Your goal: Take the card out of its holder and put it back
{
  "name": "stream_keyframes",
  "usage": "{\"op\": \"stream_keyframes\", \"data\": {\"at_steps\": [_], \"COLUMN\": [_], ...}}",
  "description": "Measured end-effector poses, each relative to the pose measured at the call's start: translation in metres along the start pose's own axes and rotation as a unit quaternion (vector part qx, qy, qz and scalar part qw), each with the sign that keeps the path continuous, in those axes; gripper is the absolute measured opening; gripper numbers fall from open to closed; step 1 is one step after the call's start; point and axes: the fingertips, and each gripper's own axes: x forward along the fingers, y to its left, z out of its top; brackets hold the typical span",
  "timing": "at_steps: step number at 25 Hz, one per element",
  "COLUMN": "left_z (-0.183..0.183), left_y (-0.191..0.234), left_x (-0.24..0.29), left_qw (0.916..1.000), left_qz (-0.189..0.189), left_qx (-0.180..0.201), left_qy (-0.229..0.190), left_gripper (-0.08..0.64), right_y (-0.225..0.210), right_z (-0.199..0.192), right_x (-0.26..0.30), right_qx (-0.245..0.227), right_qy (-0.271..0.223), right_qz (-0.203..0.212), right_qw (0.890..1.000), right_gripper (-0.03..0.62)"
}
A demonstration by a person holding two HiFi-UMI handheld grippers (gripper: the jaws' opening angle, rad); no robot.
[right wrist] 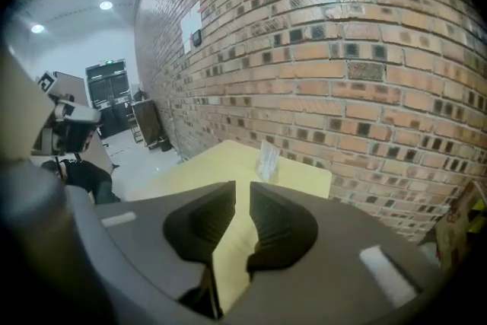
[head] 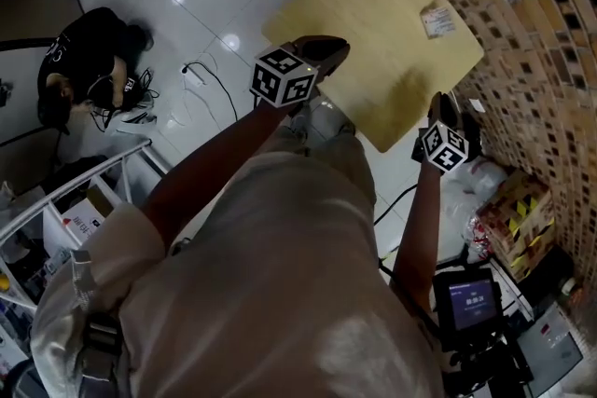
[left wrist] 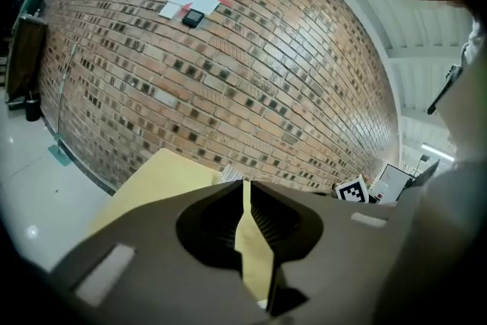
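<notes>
Left tongs and right tongs both have their jaws slightly parted and pinch nothing. In the head view the left pair reaches over the 9 o'clock edge of the pale yellow square wooden table, while the right pair hangs just off its 5 o'clock edge. The small white card stands toward the table's 2 o'clock corner, close to the brown brick wall and well apart from both tools, so the taking-out looks not yet begun. In the left gripper view only bare tabletop shows through the narrow slit between the jaws, and the card peeks out just above the jaw tips at 12 o'clock. In the right gripper view the gap is again thin and shows only tabletop. The card stands upright at 12 o'clock beyond the tips, seated in the holder at its foot, whose make is too small to tell. To do the reach well, I would bring one pair in low to pin the holder's base, widening its jaws first. The other pair should line up with the card's top edge and lift straight up, since a slanted pull could tip the stand toward the wall.
</notes>
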Motion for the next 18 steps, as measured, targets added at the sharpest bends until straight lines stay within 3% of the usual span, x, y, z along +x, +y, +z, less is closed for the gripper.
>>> {"op": "stream_keyframes", "data": {"at_steps": [5,11,18], "left_z": [-0.013,-0.028,-0.043], "left_y": [-0.007,-0.020,-0.048], "left_x": [-0.027,-0.033,-0.035], "left_qw": [0.9996,0.9993,0.9989], "left_qz": [-0.027,-0.034,-0.025], "left_qx": [0.012,0.017,0.040], "left_qy": [-0.001,-0.002,0.009], "left_gripper": [0.032,0.025,0.017], "right_y": [0.049,0.062,0.061], "right_z": [-0.032,-0.064,-0.043], "right_x": [-0.020,-0.045,-0.066], "right_qx": [-0.064,-0.055,-0.030], "right_qy": [0.021,0.027,-0.027], "right_qz": [0.039,0.060,0.065], "right_qw": [0.997,0.996,0.997], "right_gripper": [0.061,0.040,0.038]}}
